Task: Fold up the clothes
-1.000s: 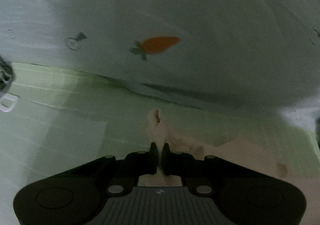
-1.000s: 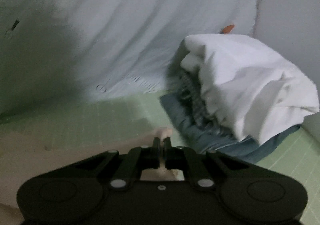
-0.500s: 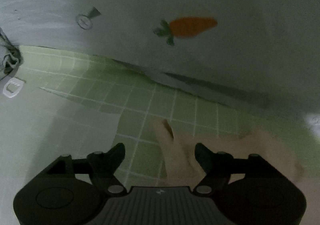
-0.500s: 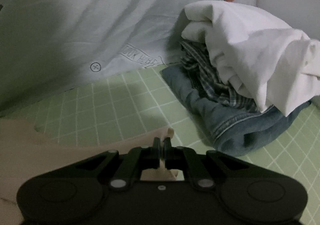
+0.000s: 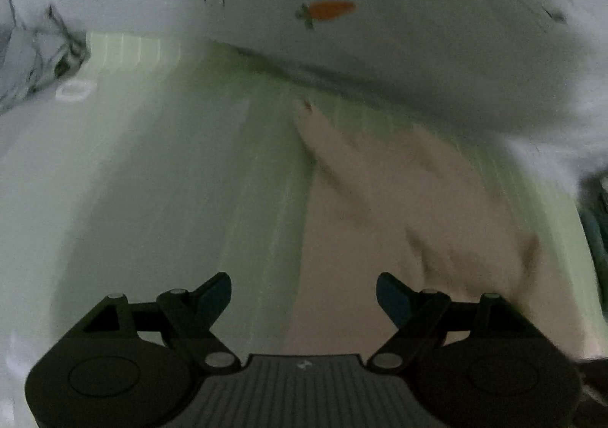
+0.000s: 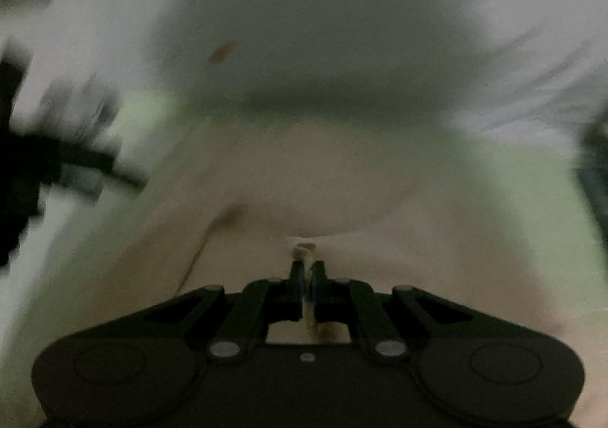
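We see a pale peach garment (image 5: 399, 238) lying flat on the green checked mat (image 5: 171, 181), with one narrow end reaching toward the mat's far edge. A small fold of this same cloth (image 6: 304, 251) is pinched near its closer edge. Because of the blur, it seems to be smooth, with only a few soft creases.

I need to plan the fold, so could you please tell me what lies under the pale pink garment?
The pale pink garment lies on the green gridded mat, which shows beside it. Anything beneath the cloth itself is covered and cannot be seen.
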